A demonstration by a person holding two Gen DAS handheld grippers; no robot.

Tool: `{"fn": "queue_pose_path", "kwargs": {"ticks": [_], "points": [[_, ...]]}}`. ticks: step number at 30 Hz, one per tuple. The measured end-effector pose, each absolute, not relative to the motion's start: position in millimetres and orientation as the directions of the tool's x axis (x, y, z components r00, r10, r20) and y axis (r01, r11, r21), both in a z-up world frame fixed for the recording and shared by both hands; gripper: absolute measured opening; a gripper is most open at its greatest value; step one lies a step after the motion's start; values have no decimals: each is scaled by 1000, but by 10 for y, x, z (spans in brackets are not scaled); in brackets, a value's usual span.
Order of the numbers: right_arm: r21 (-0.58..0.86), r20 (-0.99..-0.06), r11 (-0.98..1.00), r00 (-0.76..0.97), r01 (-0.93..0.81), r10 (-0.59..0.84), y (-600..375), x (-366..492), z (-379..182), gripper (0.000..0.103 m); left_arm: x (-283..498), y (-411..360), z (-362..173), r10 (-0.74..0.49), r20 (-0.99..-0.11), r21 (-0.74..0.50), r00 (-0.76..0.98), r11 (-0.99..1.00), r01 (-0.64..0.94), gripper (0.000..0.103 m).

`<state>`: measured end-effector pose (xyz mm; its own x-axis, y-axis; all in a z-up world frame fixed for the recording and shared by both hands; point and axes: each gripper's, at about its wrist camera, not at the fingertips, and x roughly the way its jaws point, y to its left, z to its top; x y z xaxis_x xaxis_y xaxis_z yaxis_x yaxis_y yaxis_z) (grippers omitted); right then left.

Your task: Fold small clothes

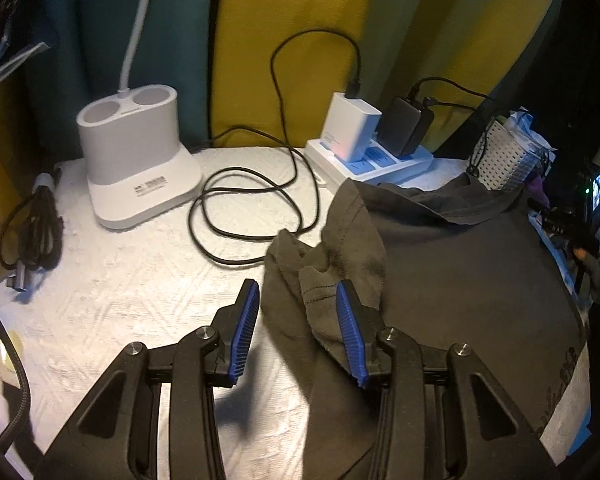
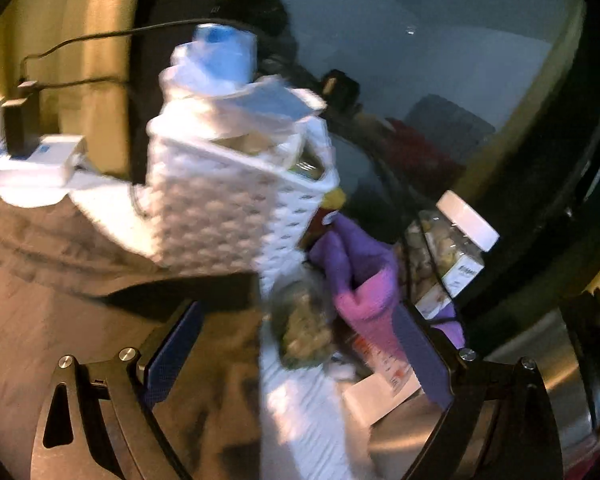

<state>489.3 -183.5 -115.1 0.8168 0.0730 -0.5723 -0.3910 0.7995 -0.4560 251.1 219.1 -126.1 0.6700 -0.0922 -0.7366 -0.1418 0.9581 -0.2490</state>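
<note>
On the table (image 1: 112,280), the power strip (image 1: 374,160) serves as anchor. Two chargers (image 1: 352,126) stand plugged on it. Left of it lies a coiled cable (image 1: 244,216), farther left the lamp base (image 1: 134,160). Right of it stands a basket (image 1: 504,156). Before it lies the garment (image 1: 460,272), its corner folded up between the left gripper's (image 1: 300,292) fingers.

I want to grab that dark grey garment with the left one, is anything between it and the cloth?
Nothing visible blocks it. The left hand-held gripper is open, and a bunched corner of the dark grey garment already lies between its fingers. The black cable loops beyond, on the white table cover.
</note>
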Motion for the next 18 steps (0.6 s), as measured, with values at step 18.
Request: {"fn": "queue_pose_path", "kwargs": {"ticks": [18], "points": [[6, -829, 652, 361, -758, 427, -1003, 4772, -1555, 96, 2465, 2162, -1249, -94, -729, -254, 678, 957, -141, 39]]}}
